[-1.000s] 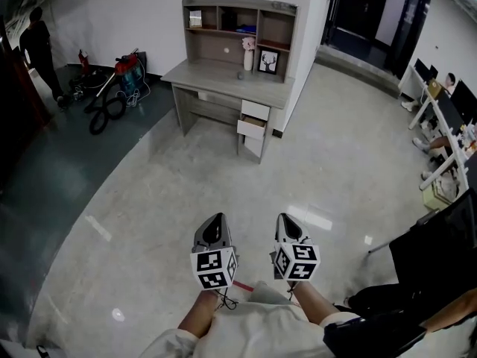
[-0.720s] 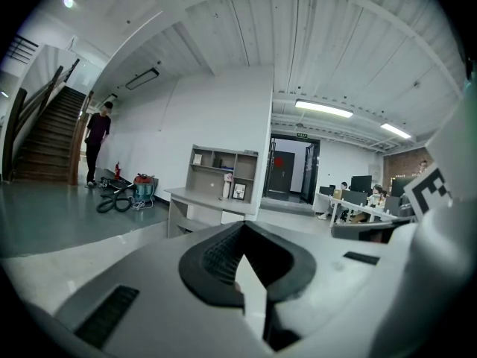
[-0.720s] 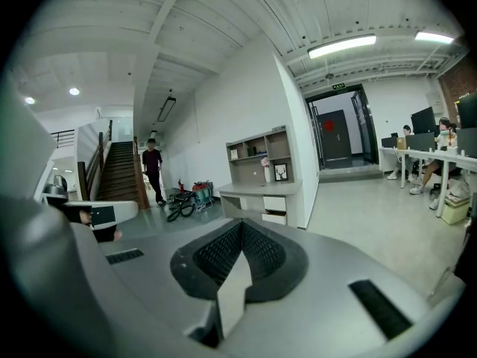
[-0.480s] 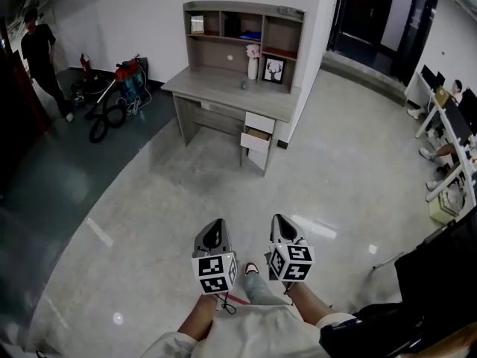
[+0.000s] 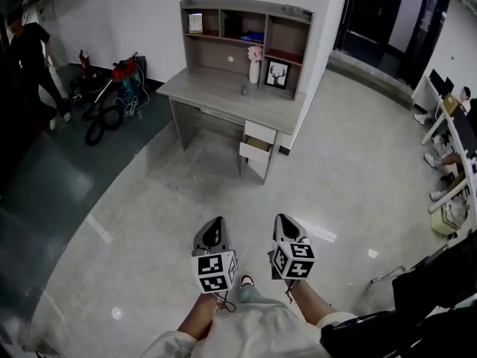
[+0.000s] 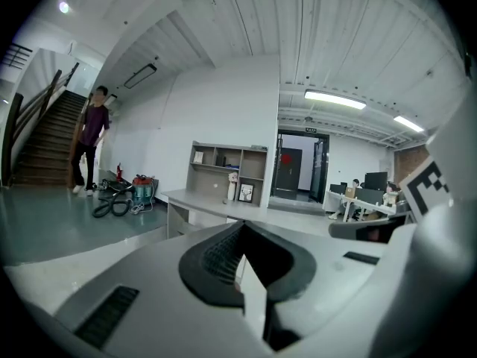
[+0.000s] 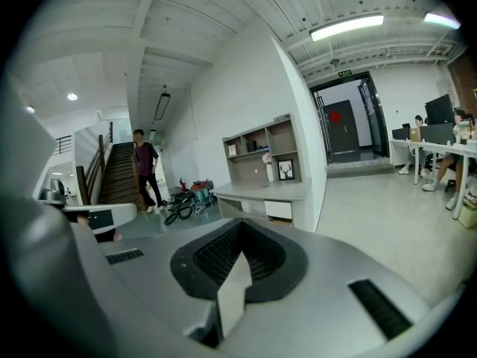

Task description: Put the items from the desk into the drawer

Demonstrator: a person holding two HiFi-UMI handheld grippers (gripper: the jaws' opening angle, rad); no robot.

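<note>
A grey desk (image 5: 223, 95) with a shelf hutch stands against the white wall, far ahead of both grippers. On its top are a vase of pink flowers (image 5: 256, 62), a framed deer picture (image 5: 278, 74) and a small dark object (image 5: 244, 90). One drawer (image 5: 255, 150) on the desk's right side is pulled partly out. My left gripper (image 5: 215, 228) and right gripper (image 5: 286, 224) are held side by side over the floor, both shut with nothing in them. The desk (image 6: 212, 198) is small in the left gripper view and also shows, as the desk (image 7: 262, 192), in the right gripper view.
A person (image 5: 30, 47) stands at the far left near a staircase (image 6: 41, 148). A red vacuum cleaner with hoses (image 5: 112, 88) lies left of the desk. Office tables with seated people (image 5: 455, 118) line the right side. A dark doorway (image 5: 387, 13) is behind the desk's right.
The desk has drawn slightly nearer and larger in view. The person at the far left has shifted position. Both grippers stay shut, side by side.
</note>
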